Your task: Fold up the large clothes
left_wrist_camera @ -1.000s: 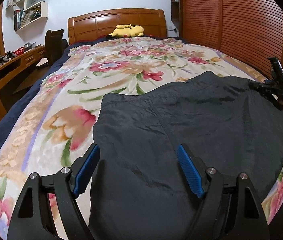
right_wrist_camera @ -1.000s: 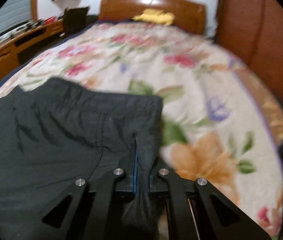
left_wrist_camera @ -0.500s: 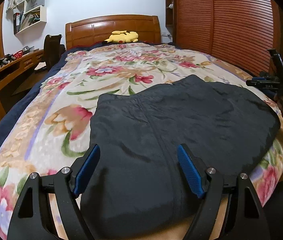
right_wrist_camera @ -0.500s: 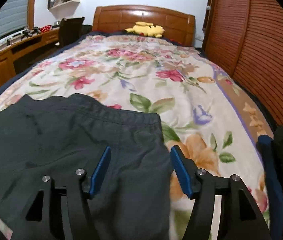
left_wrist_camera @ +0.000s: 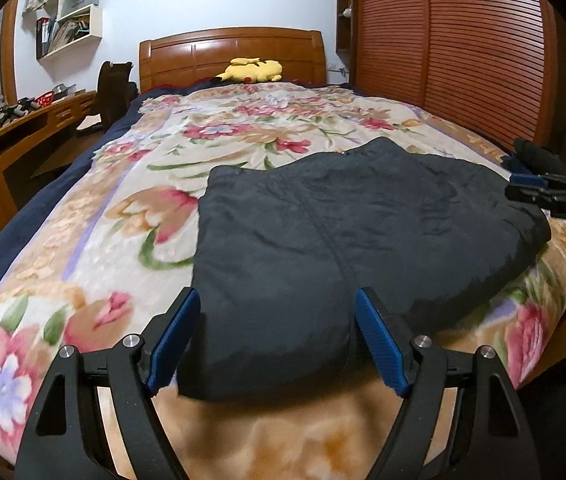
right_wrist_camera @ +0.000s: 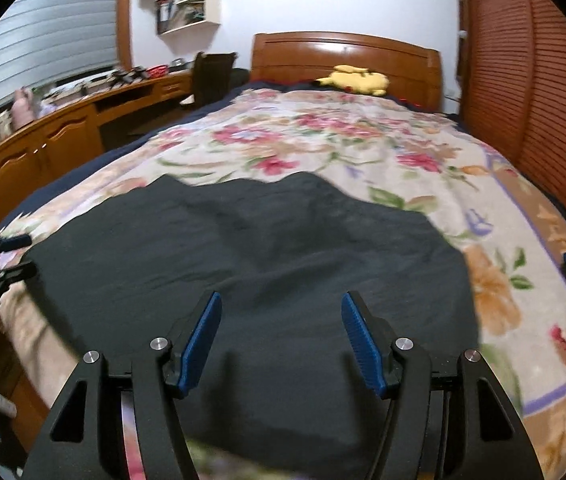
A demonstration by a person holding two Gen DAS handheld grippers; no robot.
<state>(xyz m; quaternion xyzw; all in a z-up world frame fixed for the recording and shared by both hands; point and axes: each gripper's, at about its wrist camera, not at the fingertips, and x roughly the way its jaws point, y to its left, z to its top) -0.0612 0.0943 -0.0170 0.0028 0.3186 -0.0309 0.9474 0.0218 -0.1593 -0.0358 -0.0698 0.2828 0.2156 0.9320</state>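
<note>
Trousers (left_wrist_camera: pixel 355 240) folded; desk (right_wrist_camera: pixel 43 136) right-view only.

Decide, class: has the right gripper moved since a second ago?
Yes. The right gripper let go of the dark garment and backed off toward the foot, away from the headboard.

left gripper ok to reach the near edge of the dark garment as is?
Probably yes. The left gripper is open, with the dark garment's near edge lying flat on the floral blanket right ahead of its fingers and nothing between.
</note>
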